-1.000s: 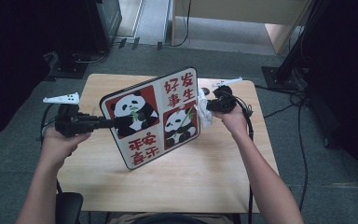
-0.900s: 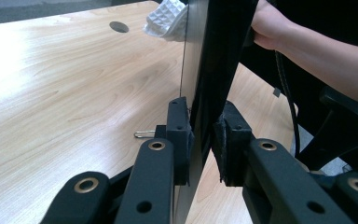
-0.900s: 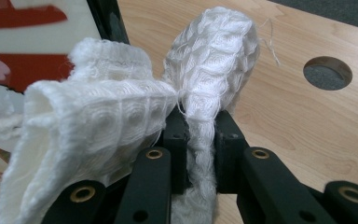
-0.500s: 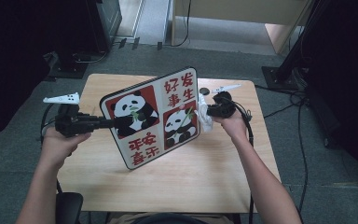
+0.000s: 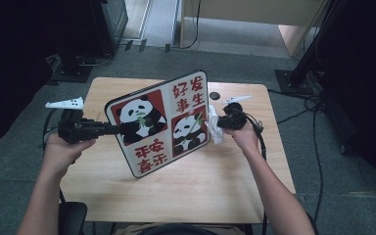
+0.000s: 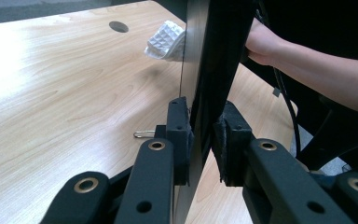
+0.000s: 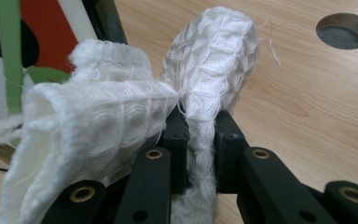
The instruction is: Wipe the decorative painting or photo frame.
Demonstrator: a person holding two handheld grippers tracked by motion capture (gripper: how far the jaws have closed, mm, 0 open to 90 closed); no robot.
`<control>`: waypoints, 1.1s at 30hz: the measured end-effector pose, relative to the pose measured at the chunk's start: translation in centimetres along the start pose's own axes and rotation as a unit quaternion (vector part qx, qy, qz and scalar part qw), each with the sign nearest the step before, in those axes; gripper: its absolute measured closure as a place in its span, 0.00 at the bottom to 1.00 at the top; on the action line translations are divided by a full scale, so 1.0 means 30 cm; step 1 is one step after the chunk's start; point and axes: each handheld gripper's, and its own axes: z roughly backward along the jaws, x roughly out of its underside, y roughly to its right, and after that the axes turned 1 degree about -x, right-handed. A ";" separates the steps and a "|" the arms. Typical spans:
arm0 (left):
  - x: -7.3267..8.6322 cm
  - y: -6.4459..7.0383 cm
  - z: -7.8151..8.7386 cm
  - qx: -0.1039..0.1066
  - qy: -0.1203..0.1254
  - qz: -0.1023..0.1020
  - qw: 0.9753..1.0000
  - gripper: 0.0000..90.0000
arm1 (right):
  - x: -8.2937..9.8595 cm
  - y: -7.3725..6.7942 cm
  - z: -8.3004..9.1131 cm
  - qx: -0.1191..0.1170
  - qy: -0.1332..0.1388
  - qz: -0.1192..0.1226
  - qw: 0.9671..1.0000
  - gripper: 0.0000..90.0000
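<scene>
The panda board point(image 5: 160, 125) stands tilted on the table point(image 5: 225, 171), its lower edge on the wood near the middle and its printed face toward the person. The left gripper point(image 5: 112, 129) clamps the board's left edge; in the left gripper view its jaws sit narrow on either side of the thin panel point(image 6: 200, 93). At the board's right edge a white cloth point(image 5: 214, 125) touches the printed face, pinched by the right gripper point(image 5: 221, 123), whose jaws close on a fold of the waffle-weave cloth point(image 7: 121, 126) in the right gripper view. The left hand point(image 5: 63, 149) grips its tool at the table's left side, the right hand point(image 5: 242, 137) at the far right. A round cable hole point(image 5: 215, 95) lies in the wood just beyond the cloth, near the far edge
</scene>
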 end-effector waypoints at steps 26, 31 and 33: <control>0.002 -0.003 0.002 0.001 0.001 -0.001 1.000 0.86 | 0.100 0.027 -0.048 -0.012 -0.001 -0.009 1.000 0.87; 0.002 -0.004 0.003 0.001 0.001 -0.001 1.000 0.86 | 0.119 0.033 -0.060 -0.011 -0.008 -0.001 1.000 0.87; 0.003 -0.004 0.003 0.001 0.000 0.000 1.000 0.86 | 0.124 0.035 -0.063 -0.010 -0.011 -0.001 1.000 0.87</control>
